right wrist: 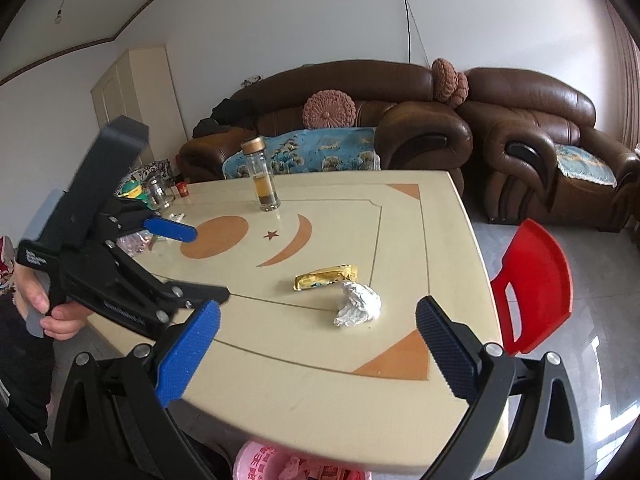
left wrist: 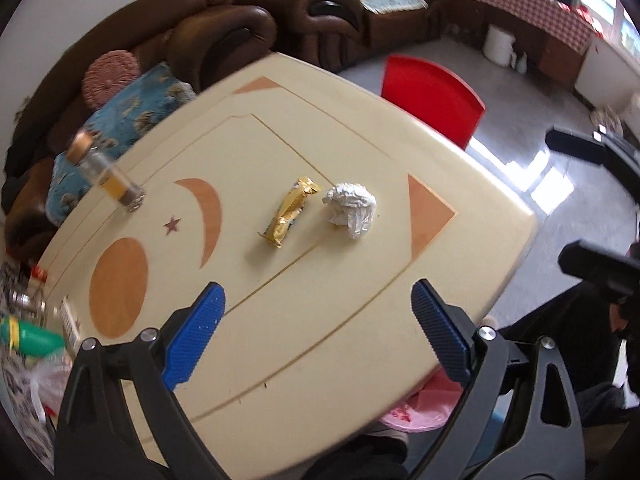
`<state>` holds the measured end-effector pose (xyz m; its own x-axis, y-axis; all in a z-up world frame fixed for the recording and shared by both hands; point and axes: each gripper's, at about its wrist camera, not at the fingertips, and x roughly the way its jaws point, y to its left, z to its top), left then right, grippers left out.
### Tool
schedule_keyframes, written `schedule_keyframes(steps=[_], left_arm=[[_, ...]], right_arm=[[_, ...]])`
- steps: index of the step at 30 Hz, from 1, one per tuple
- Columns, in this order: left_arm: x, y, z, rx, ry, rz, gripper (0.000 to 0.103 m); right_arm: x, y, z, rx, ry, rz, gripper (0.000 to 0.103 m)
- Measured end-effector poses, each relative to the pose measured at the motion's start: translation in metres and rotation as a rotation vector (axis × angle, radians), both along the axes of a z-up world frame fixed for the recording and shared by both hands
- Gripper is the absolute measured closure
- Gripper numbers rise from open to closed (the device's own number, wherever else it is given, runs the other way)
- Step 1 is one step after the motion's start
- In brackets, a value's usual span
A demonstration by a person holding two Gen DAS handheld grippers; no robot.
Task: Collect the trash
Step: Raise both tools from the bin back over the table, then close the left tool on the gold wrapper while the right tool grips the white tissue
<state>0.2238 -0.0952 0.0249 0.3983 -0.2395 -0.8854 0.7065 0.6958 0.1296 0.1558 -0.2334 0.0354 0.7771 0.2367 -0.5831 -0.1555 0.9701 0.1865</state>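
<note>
Hovering spread and empty, both tongs, left (left wrist: pixel 318 334) and right (right wrist: pixel 318 350), face the gold wrapper (left wrist: pixel 290 211).

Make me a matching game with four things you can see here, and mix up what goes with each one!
Things:
1. snack wrapper
2. crumpled tissue
3. glass bottle
4. plastic chair

Clues:
A. red
B. white and scrunched into a ball
C. standing upright with amber liquid at the bottom
D. gold and lying flat

Pairs: 1-D, 2-B, 3-C, 4-A
</note>
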Motion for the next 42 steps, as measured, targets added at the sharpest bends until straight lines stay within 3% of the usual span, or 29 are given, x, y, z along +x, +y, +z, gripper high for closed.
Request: schedule_keyframes(steps=[8,19,22,29,33,38,42], left_arm=[[0.06,-0.023,-0.063,0.052,0.125,-0.063,0.011],[0.132,-0.035,-0.125,0.069,0.234,-0.042,0.011],[0.143,-0.036,-0.136,0.062,0.259,-0.033,0.011],[0.16,-0.029,-0.158,0.036,0.317,0.005,0.011],[0.162,-0.026,-0.157,0.004,0.32,0.005,0.011],[0.16,-0.031,-0.157,0.019,0.292,0.003,0.012],[0.16,-0.035,-0.155,0.02,0.271,0.016,0.022]], right_arm=[[0.055,-0.008,-0.05,0.029,0.083,-0.007,0.007],[0.129,-0.012,-0.117,0.028,0.231,0.009,0.007],[0.15,-0.01,-0.138,0.003,0.295,0.019,0.007],[0.167,0.002,-0.16,-0.026,0.349,0.048,0.007],[0.173,0.005,-0.167,-0.035,0.361,0.052,0.007],[0.179,0.005,-0.177,-0.042,0.378,0.041,0.008],[0.181,0.011,-0.18,-0.088,0.369,0.039,0.017]])
